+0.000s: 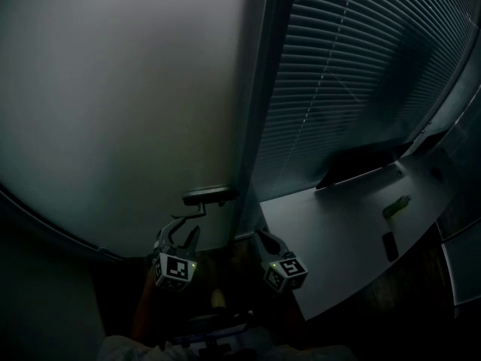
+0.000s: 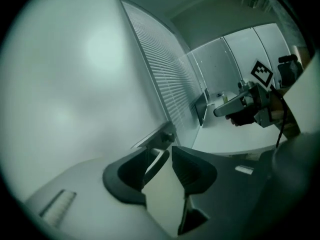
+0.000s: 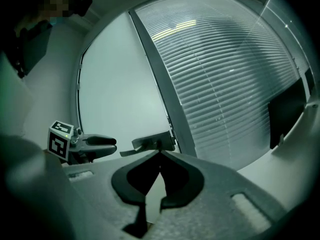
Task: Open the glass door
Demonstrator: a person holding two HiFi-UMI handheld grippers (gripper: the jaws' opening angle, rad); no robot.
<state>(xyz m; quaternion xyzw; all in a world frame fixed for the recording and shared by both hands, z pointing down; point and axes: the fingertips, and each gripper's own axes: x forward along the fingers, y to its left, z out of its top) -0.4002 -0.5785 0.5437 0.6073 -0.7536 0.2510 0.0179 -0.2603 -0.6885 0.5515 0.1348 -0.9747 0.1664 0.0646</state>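
Venetian blinds (image 1: 361,74) hang closed, slats horizontal, with faint glints of light along several; the room is dim overall. A white desk (image 1: 331,235) runs along the foot of the blinds, and a dark, unlit monitor (image 1: 357,164) stands at its rear edge, close to the slats. On the desktop lie a small green object (image 1: 396,207) and, nearer the front edge and apart from it, a small dark oblong object (image 1: 389,245); the left gripper view shows pale wall panels (image 2: 235,59) beyond the desk's far end.
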